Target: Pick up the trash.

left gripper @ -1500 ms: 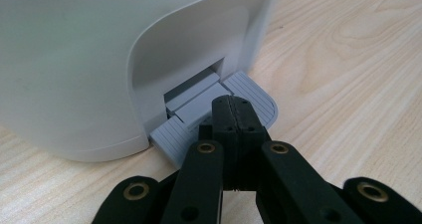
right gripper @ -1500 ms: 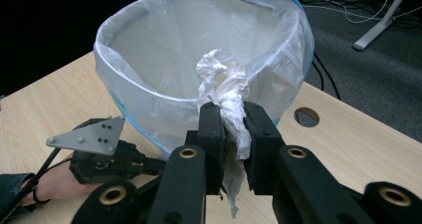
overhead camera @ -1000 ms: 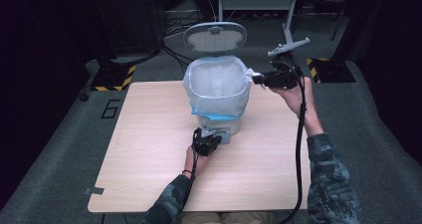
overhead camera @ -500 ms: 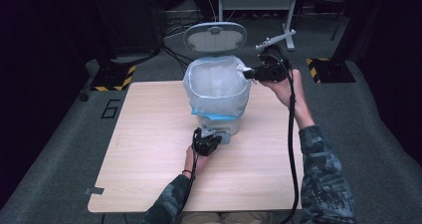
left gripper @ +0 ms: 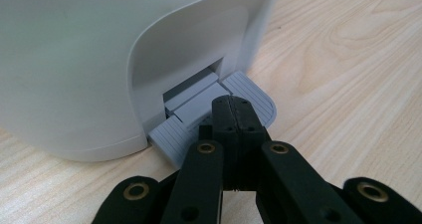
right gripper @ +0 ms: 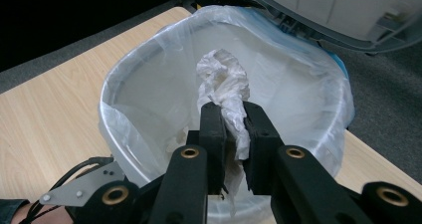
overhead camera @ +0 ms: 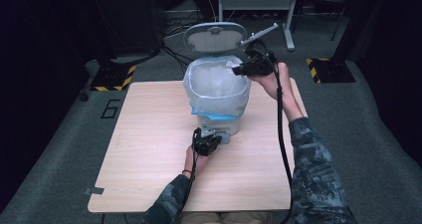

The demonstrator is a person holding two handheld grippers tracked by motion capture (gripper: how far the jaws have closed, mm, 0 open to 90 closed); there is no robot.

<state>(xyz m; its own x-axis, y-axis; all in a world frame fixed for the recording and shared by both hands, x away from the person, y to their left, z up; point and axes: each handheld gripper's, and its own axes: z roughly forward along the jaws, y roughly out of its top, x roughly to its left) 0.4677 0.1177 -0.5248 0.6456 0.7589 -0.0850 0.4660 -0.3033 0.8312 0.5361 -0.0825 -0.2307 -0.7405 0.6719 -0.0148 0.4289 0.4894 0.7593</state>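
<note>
While the right gripper [right gripper: 234,119] clamps the crumpled tissue [right gripper: 224,87], it hangs over the bin [right gripper: 318,134].

A light wooden table [overhead camera: 149,134] stands on grey carpet [overhead camera: 59,149]. Yellow-black hazard tape [overhead camera: 112,77] marks the floor beyond the table's far left corner, and more [overhead camera: 326,69] lies off its far right corner.

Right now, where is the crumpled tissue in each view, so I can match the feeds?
High view: crumpled tissue at the bin's far right rim, in the right gripper.
Right gripper view: centre, pinched between the jaws above the open bin.
Left gripper view: not in it.
Shared landmark: the white pedal bin.
</note>
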